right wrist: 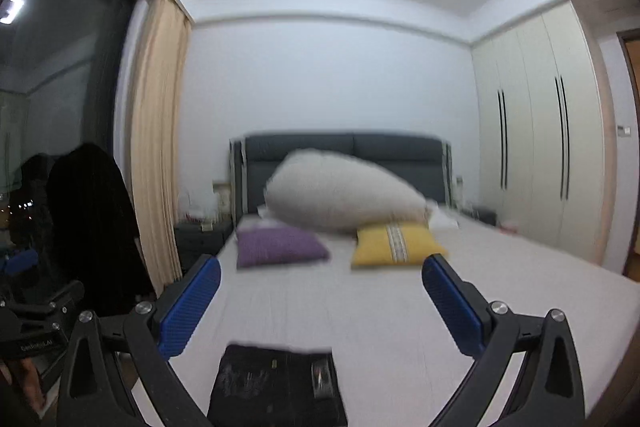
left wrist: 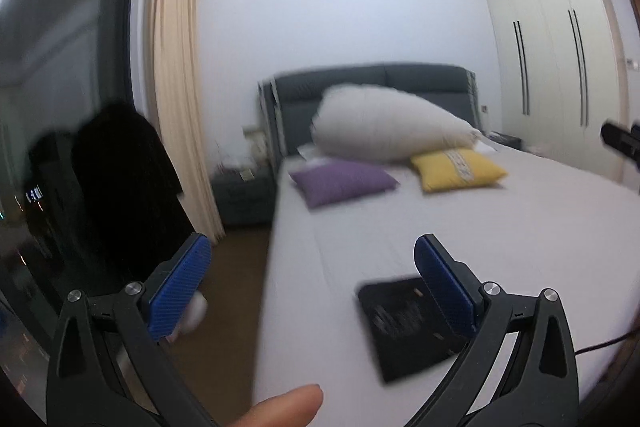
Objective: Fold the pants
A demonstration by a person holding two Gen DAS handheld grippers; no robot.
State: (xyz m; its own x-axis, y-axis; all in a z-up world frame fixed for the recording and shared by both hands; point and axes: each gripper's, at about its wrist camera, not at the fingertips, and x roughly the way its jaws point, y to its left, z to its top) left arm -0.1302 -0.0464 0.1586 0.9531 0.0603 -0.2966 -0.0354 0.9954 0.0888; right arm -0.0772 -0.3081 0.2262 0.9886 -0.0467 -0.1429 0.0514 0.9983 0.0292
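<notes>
The black pants [left wrist: 404, 323] lie folded into a small rectangle on the white bed [left wrist: 500, 227] near its front edge. They also show in the right wrist view [right wrist: 276, 387] at the bottom centre. My left gripper [left wrist: 312, 275] is open and empty, held above the bed's left edge, with the pants behind its right finger. My right gripper [right wrist: 320, 303] is open and empty, raised above the bed just behind the pants. The left gripper shows at the left edge of the right wrist view [right wrist: 36, 323].
A purple cushion [left wrist: 342, 183], a yellow cushion [left wrist: 458, 169] and a large white pillow [left wrist: 388, 127] lie at the grey headboard [left wrist: 376, 79]. A dark garment [left wrist: 124, 187] hangs by the window and beige curtain [left wrist: 176, 83]. Wardrobes [left wrist: 556, 55] stand on the right.
</notes>
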